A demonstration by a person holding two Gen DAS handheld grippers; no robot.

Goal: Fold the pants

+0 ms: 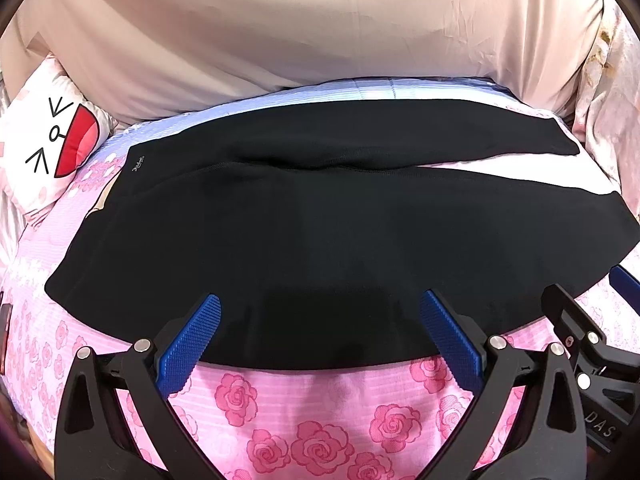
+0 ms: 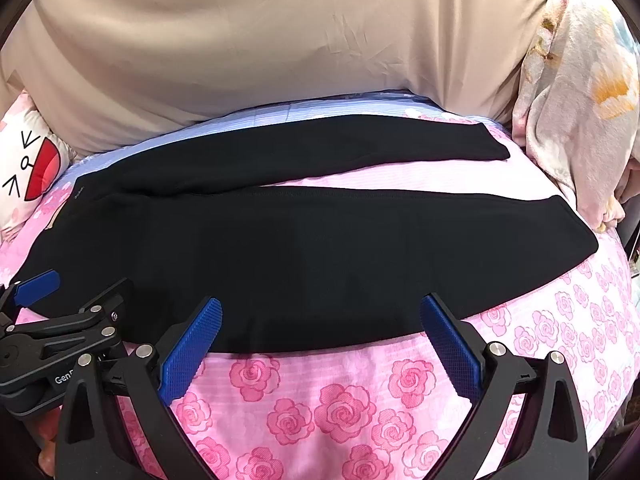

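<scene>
Black fabric: the pants (image 1: 320, 236) lay flat across the bed (image 1: 320, 420), waist toward my left, both legs running right.
Legs: I saw them splayed, a wedge of pink sheet between them toward the cuffs (image 2: 380, 176).
Near edge: the pants' near hem lay just ahead of both my grippers.
Left gripper (image 1: 320, 332): I had its blue fingers (image 1: 192, 344) spread wide, tips over the near edge of the pants, nothing between them.
Right gripper (image 2: 320, 336): its fingers (image 2: 452, 348) stood wide too, tips at the near edge of the near leg, holding nothing.
Spacing: the two grippers sat just beside each other; each showed at the edge of the other's view.
Sheet: pink with a rose print, turning pale blue at the far side.
Pillow (image 1: 44, 148): white with a cartoon face, beside the waist end.
Backdrop: a beige cloth (image 1: 300, 24) hung behind the bed.
Quilt (image 2: 576, 92): a floral heap beyond the cuffs, at the right.
</scene>
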